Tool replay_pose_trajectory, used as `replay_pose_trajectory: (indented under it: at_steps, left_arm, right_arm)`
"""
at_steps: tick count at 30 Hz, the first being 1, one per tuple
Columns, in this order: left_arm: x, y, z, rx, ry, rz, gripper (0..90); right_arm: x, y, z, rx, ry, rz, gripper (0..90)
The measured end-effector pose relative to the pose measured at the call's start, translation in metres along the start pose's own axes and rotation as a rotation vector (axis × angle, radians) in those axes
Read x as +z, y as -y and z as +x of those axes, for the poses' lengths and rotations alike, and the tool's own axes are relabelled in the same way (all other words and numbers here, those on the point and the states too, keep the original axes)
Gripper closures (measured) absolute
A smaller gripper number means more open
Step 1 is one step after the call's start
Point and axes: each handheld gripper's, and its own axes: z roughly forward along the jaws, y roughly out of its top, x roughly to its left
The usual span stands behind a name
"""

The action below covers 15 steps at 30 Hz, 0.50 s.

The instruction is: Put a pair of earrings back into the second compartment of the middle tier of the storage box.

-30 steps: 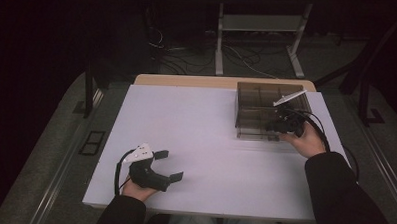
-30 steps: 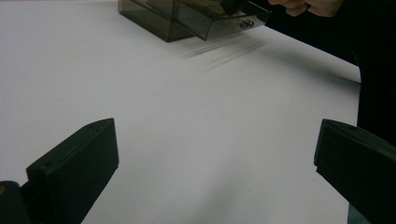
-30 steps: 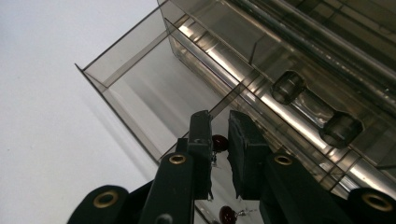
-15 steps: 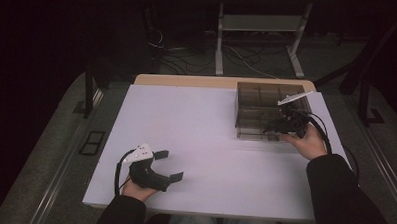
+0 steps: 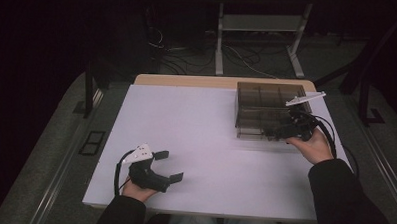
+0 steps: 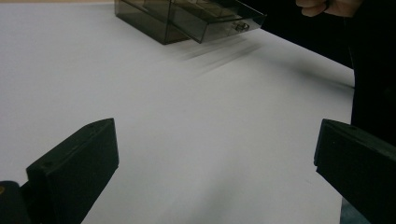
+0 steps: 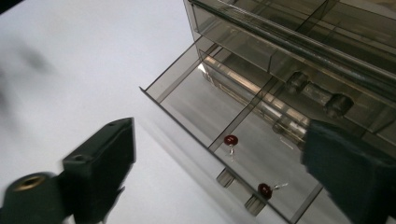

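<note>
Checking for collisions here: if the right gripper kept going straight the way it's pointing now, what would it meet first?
Most likely the pulled-out bottom drawer of the smoky plastic organizer. The right gripper, jaws open with nothing between them, aims at the drawer's floor by two small red pieces. Depth is uncertain.

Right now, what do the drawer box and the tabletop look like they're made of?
Drawer box: looks like smoke-tinted clear plastic, probably acrylic, glossy; you can see through the walls to the dividers, and the edges catch highlights. Its open bottom drawer looks the same; the two small red pieces in it are too small to tell. Tabletop: white, smooth, matte, possibly laminate, on a wood-coloured base visible at the far edge.
</note>
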Motion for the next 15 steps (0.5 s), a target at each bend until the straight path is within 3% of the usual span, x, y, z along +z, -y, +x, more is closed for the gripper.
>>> replay_pose_trajectory:
  at_steps: [6,15]
  left_arm:
    - [-0.001,0.0,0.0,-0.006,0.005,-0.005,0.0]
    - [-0.001,0.0,0.002,-0.02,0.007,0.001,0.0]
  right_arm:
    - [-0.011,0.007,0.01,0.022,0.006,-0.025,0.3]
    - [-0.019,0.021,0.035,-0.003,-0.015,-0.052,0.4]
